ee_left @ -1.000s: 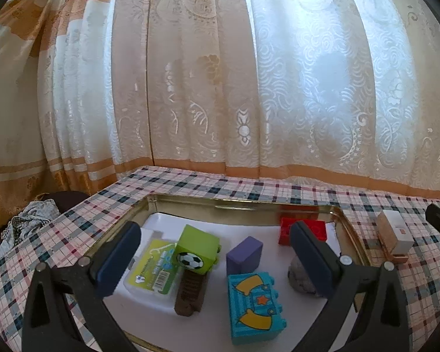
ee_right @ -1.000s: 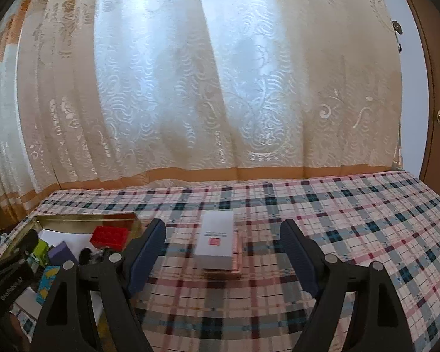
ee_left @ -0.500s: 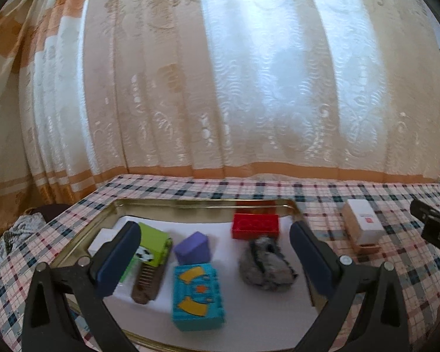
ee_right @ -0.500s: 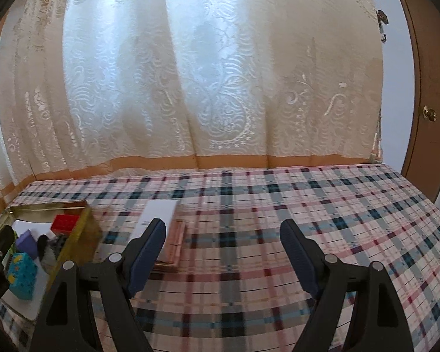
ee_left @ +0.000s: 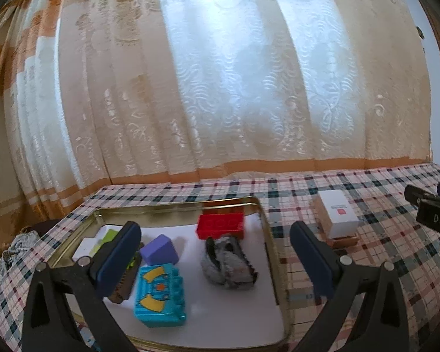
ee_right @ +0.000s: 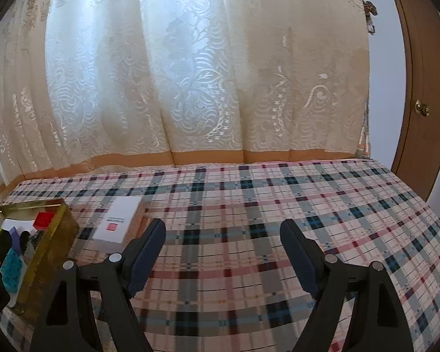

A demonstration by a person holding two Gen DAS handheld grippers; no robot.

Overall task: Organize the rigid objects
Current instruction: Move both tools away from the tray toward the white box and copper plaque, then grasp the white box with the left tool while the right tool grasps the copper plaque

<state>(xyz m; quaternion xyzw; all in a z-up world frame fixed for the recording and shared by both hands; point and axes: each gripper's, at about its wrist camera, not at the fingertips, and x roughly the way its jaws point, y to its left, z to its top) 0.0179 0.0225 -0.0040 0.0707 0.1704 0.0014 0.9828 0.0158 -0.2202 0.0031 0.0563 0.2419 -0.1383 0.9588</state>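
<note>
Both tools gape wide and hold nothing: left tool (ee_left: 217, 252) over the gold tray (ee_left: 274, 252) of blocks, right tool (ee_right: 223, 252) over bare plaid cloth (ee_right: 308, 205), white box (ee_right: 118, 223) beside it.

red brick (ee_left: 221, 225), purple cube (ee_left: 159, 248), teal brick (ee_left: 160, 296) in tin tray (ee_left: 268, 234)

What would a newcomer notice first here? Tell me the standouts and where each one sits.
The gold metal tray on the plaid tablecloth draws the eye: it holds bright toys, a red brick at the back, a purple block and a turquoise block nearer the camera, and a grey fuzzy thing between. To the tray's right, a white box sits on a brown one. A lace curtain fills the background.
</note>
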